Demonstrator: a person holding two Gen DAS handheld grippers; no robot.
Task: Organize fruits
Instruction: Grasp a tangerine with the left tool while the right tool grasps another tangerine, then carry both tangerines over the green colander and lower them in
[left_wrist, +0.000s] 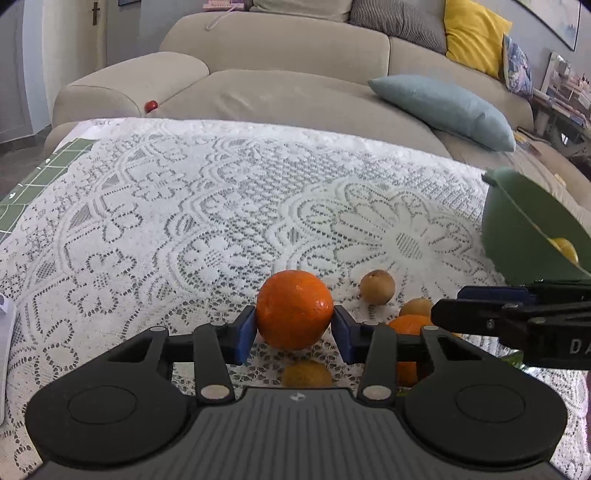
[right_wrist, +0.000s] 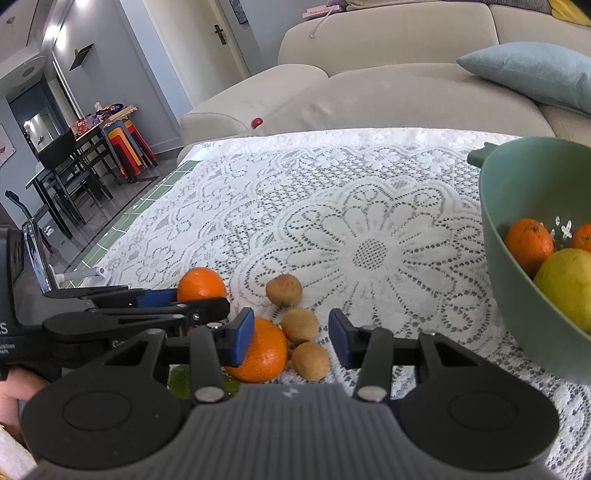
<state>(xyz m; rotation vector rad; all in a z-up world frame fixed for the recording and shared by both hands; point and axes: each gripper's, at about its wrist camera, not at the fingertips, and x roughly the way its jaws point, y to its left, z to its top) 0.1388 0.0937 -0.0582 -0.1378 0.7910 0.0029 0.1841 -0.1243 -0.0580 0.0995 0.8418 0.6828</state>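
While right tongs (right_wrist: 291, 338) gape, left tongs (left_wrist: 294, 330) pinch a round glossy orange (left_wrist: 294, 308).

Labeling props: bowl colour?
Sage green bowl, clearest in the right wrist view.

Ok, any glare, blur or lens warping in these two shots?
Left wrist view: small glare spot on the orange between the jaws, sofa behind bowed by the fisheye. Right wrist view: door frame leans sharply, dining corner is dim, the green bowl is stretched at the edge; no motion blur in either.
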